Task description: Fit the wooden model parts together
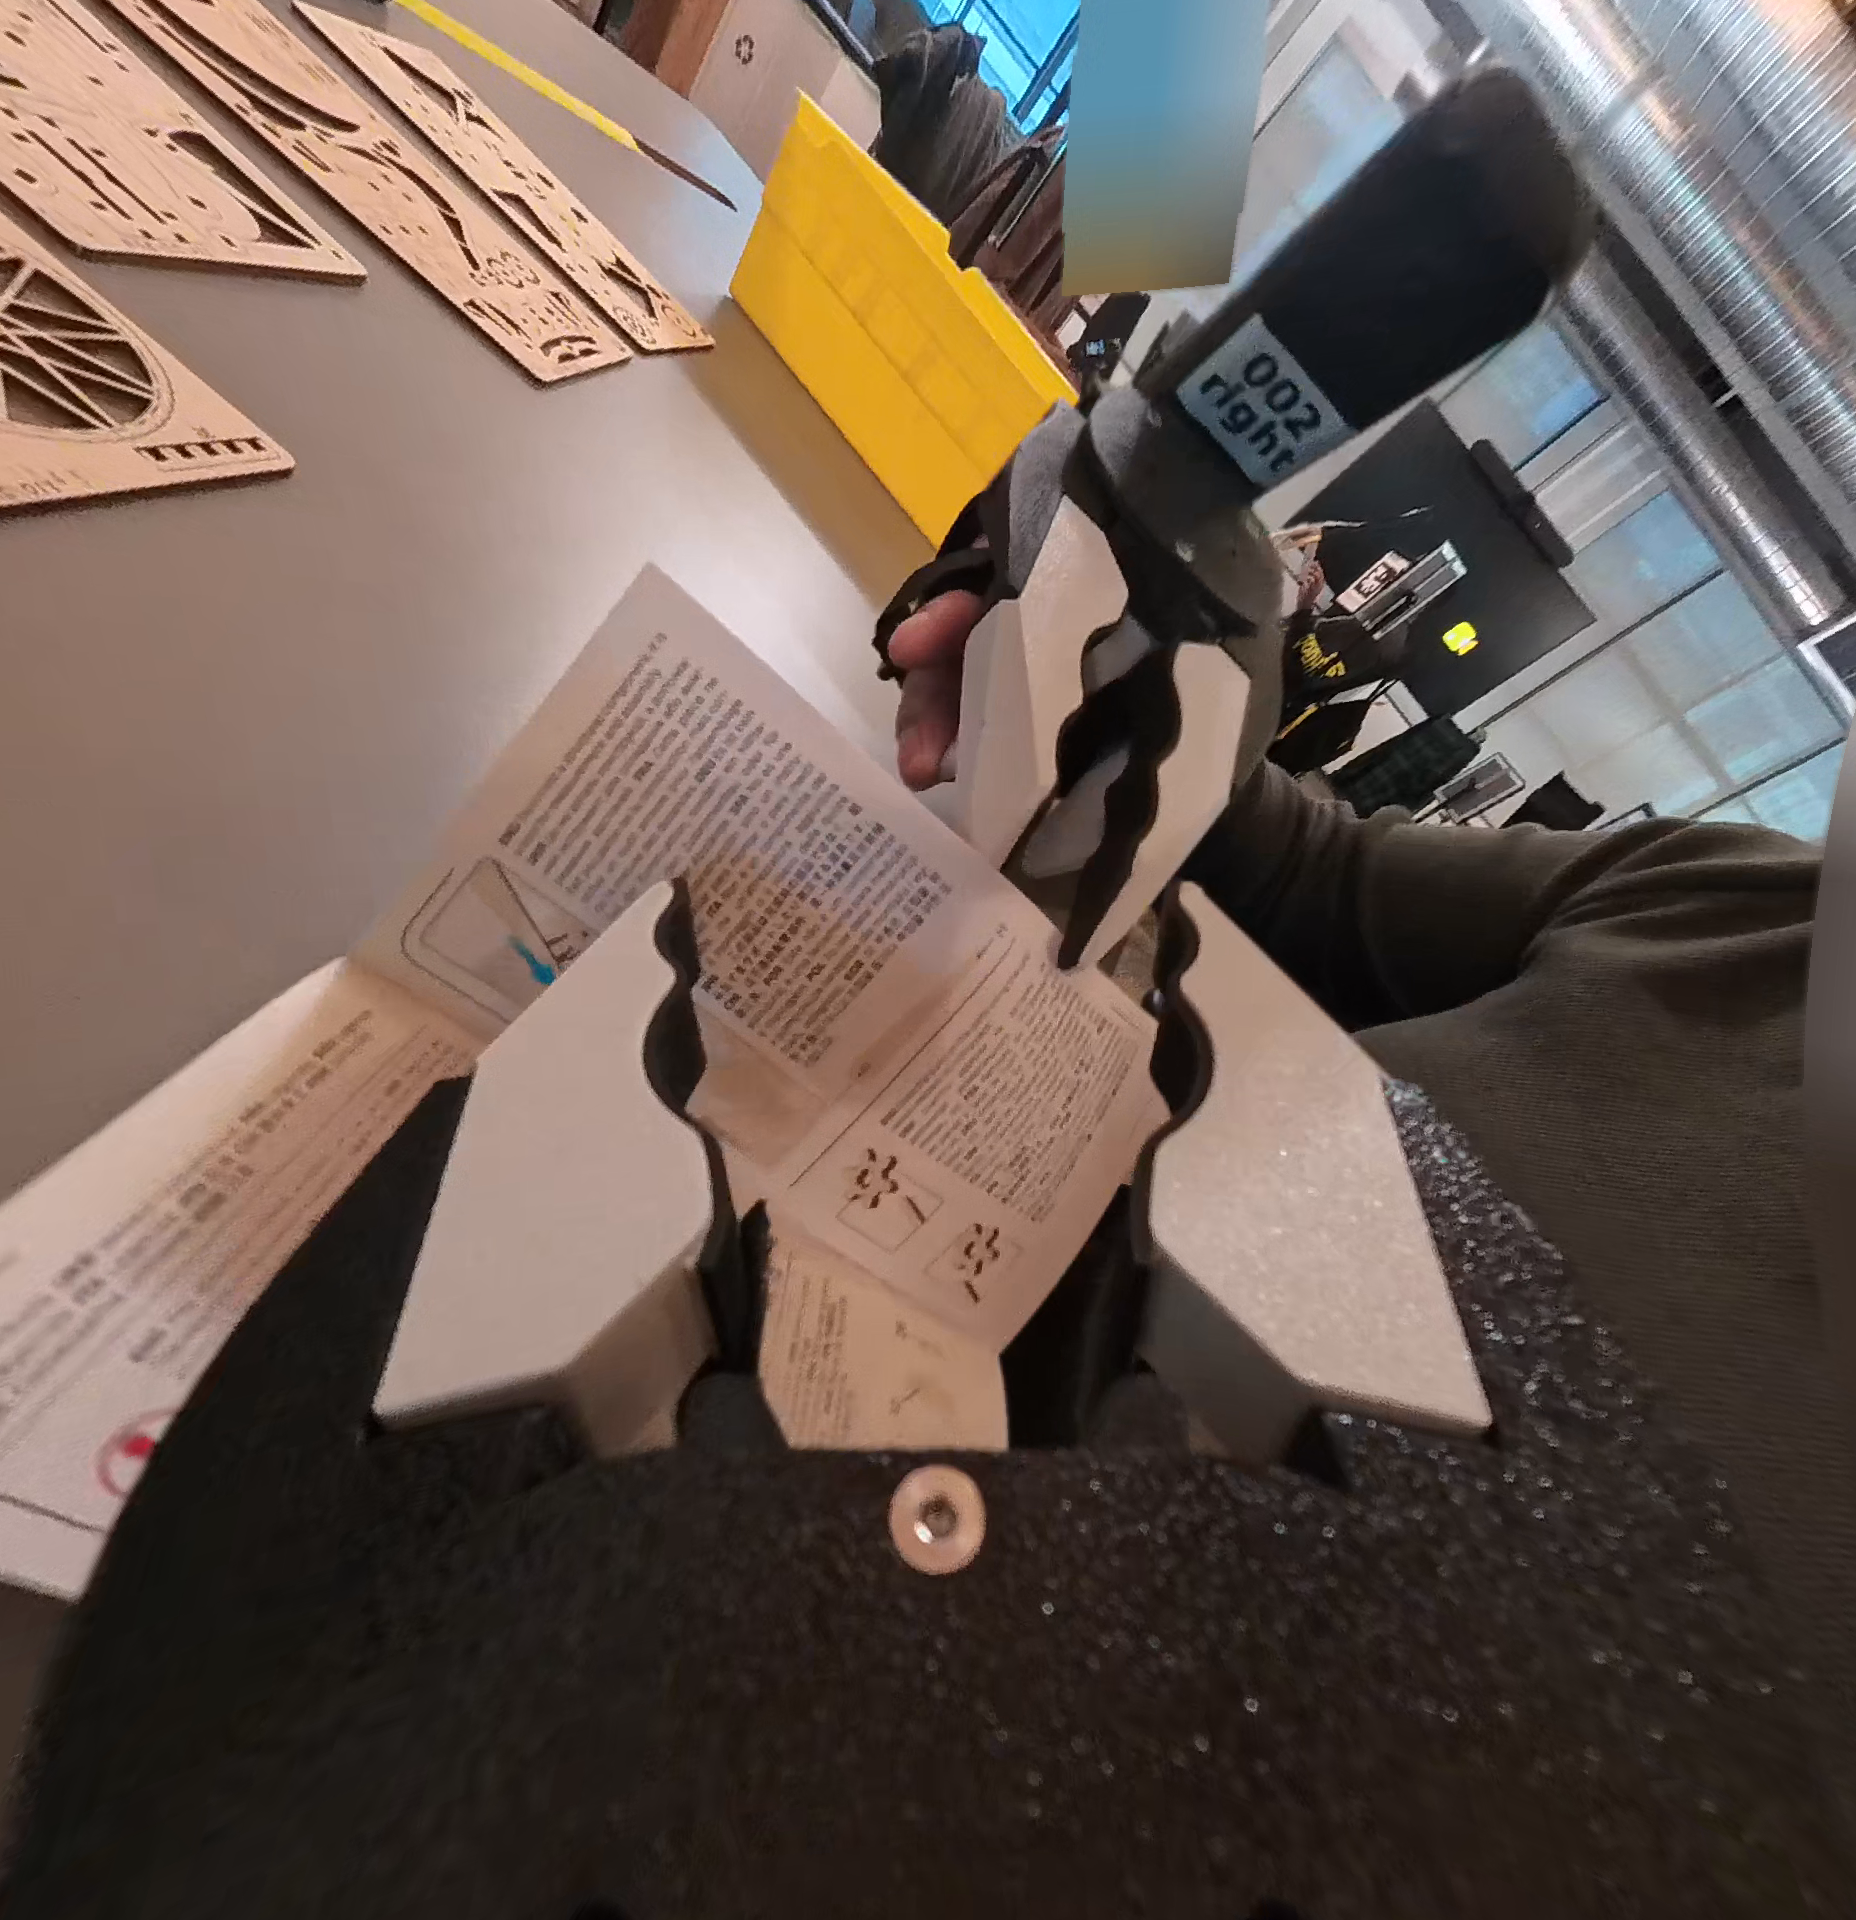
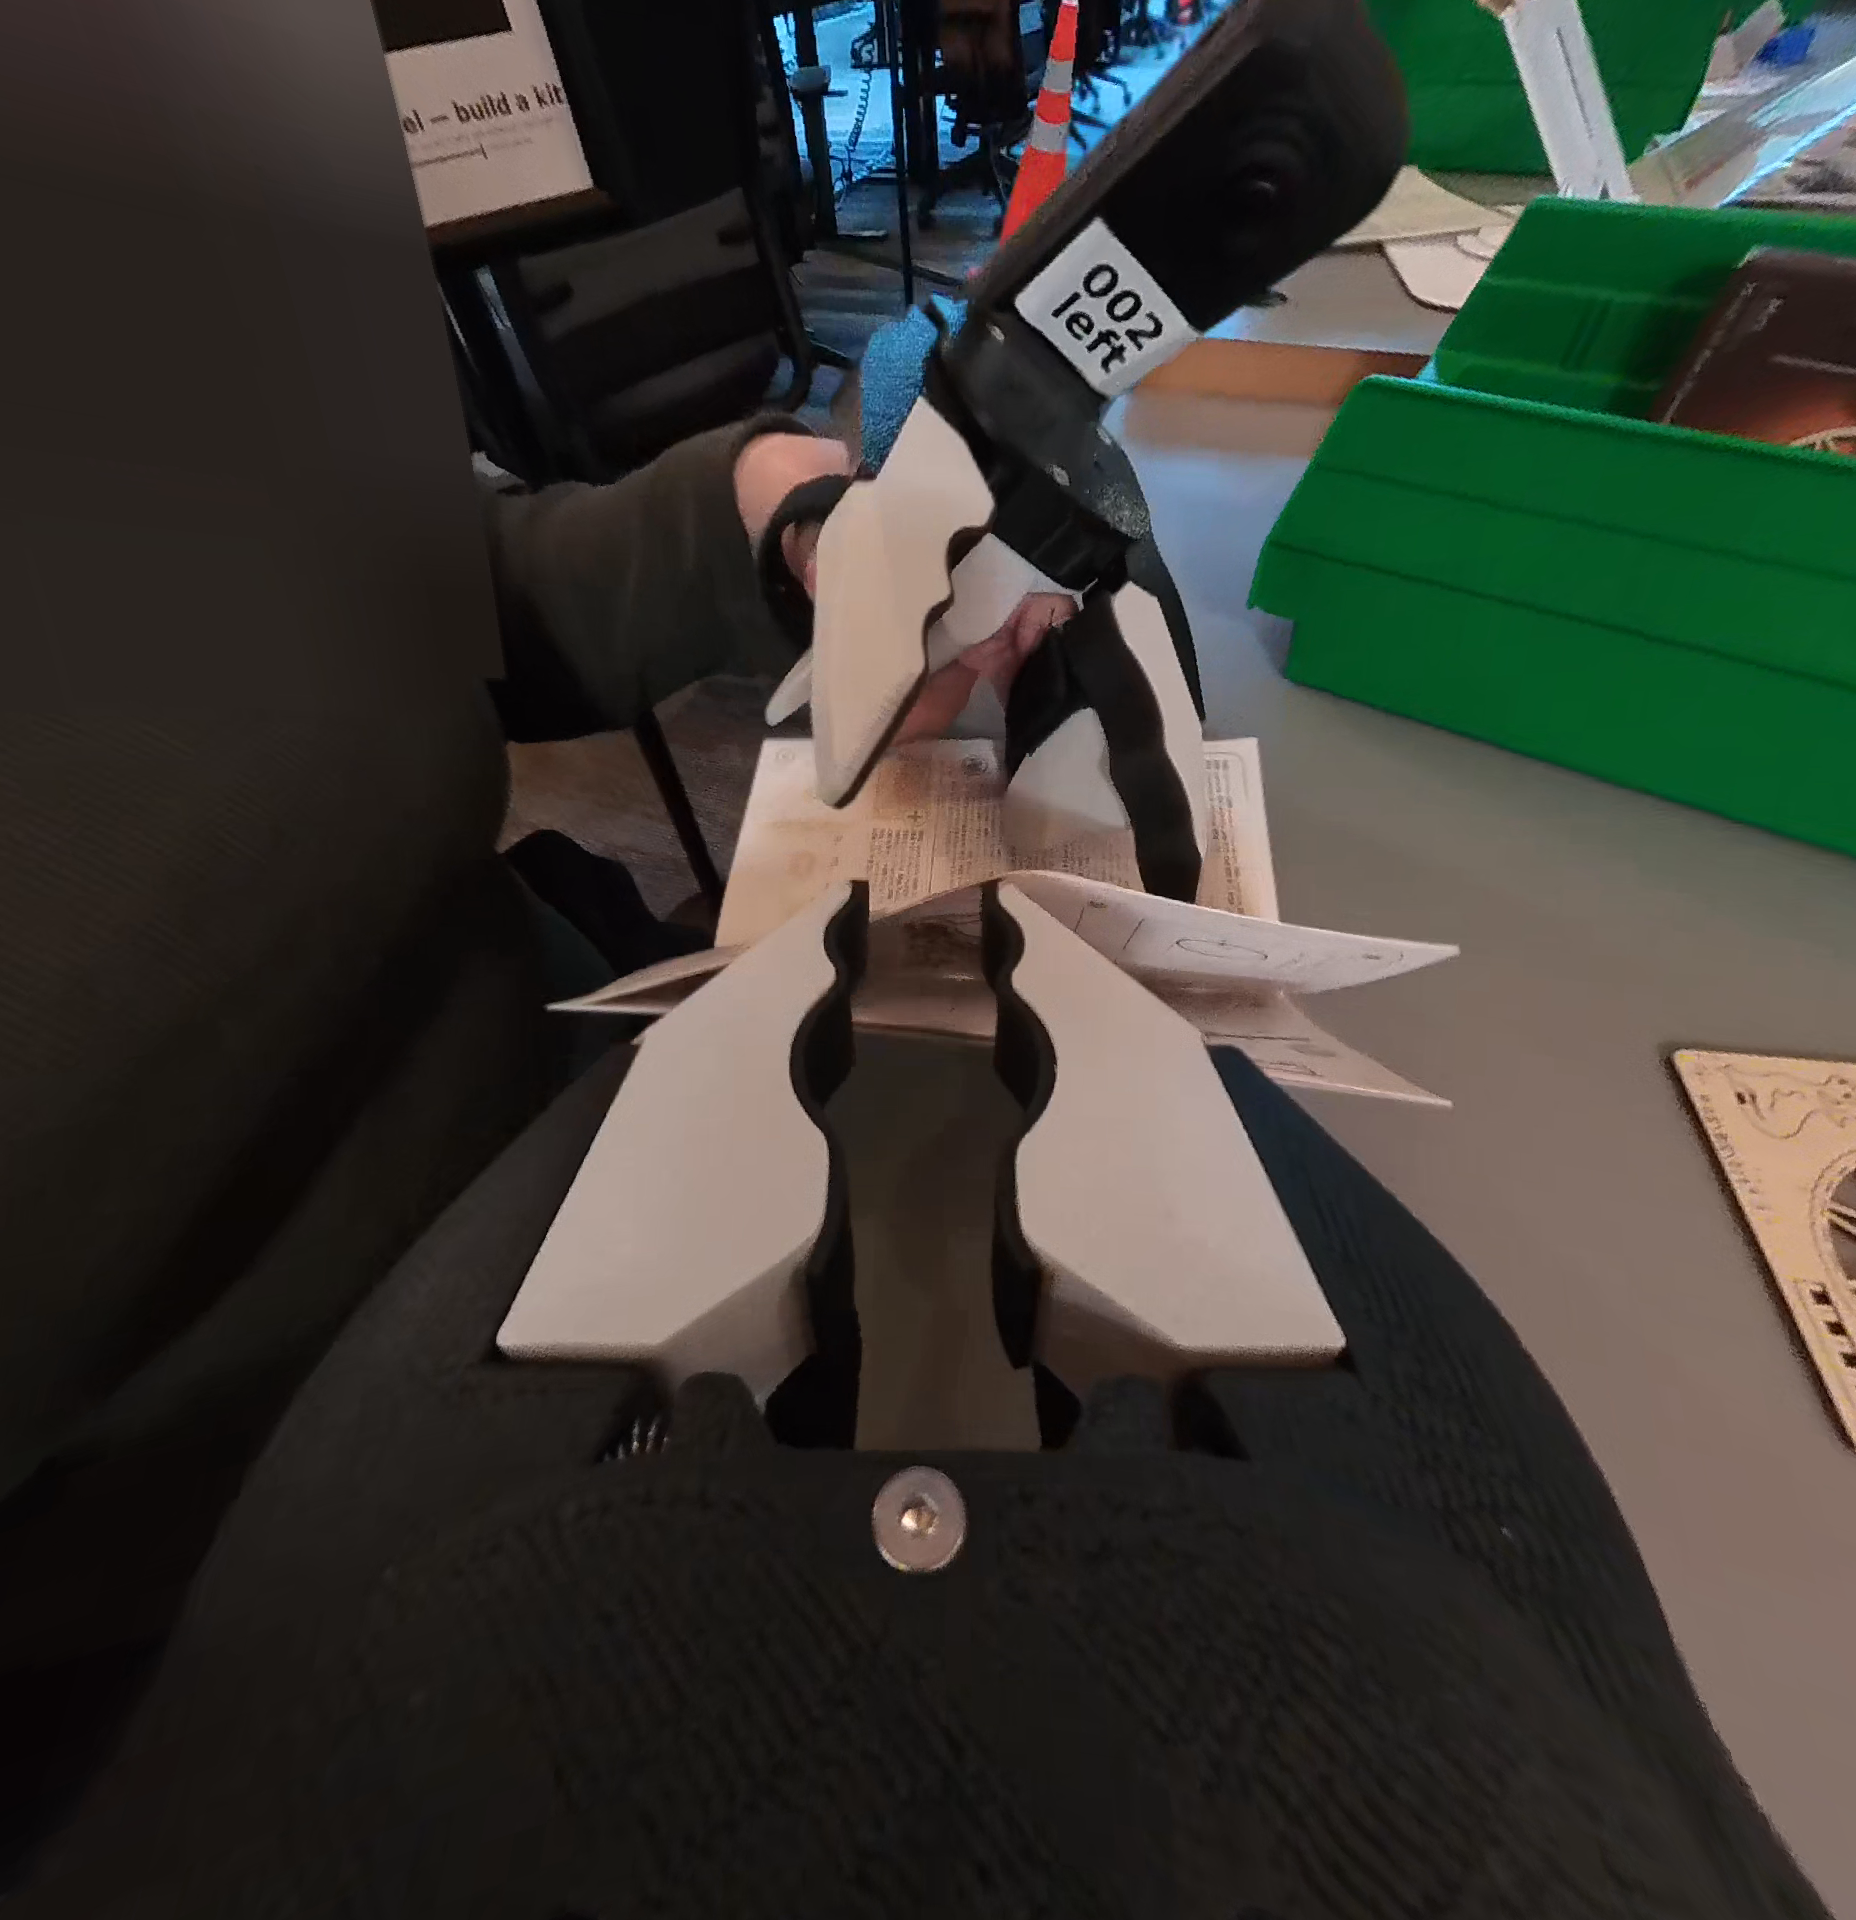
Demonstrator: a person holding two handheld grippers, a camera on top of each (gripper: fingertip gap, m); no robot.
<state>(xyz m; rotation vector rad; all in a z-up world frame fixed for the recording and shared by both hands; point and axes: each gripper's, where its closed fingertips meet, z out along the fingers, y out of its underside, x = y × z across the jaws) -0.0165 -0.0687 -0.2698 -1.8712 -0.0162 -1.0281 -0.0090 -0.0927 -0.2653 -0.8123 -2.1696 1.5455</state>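
Left gripper (image 1: pixel 919 987) gapes over an unfolded instruction leaflet (image 1: pixel 695 769); right gripper (image 2: pixel 924 914), fingers apart, meets its raised fold. Wooden part sheets (image 1: pixel 280 187) lie beyond. Green bin (image 2: pixel 1589 540) holds a dark box (image 2: pixel 1776 364); yellow bin (image 1: pixel 882 322) contents unseen.

Open grey tabletop (image 1: pixel 280 665) between the printed leaflet (image 1: pixel 758 831) and the wooden sheets (image 1: pixel 176 135) at far left; room to pass there. Blocked far right by a yellow bin (image 1: pixel 882 312). In the right wrist view, green bins (image 2: pixel 1589 582) wall off the far right; 1 wooden sheet (image 2: pixel 1797 1226) near right. Leaflet pages raised just beyond both grippers' fingertips, crowding the gap between them.
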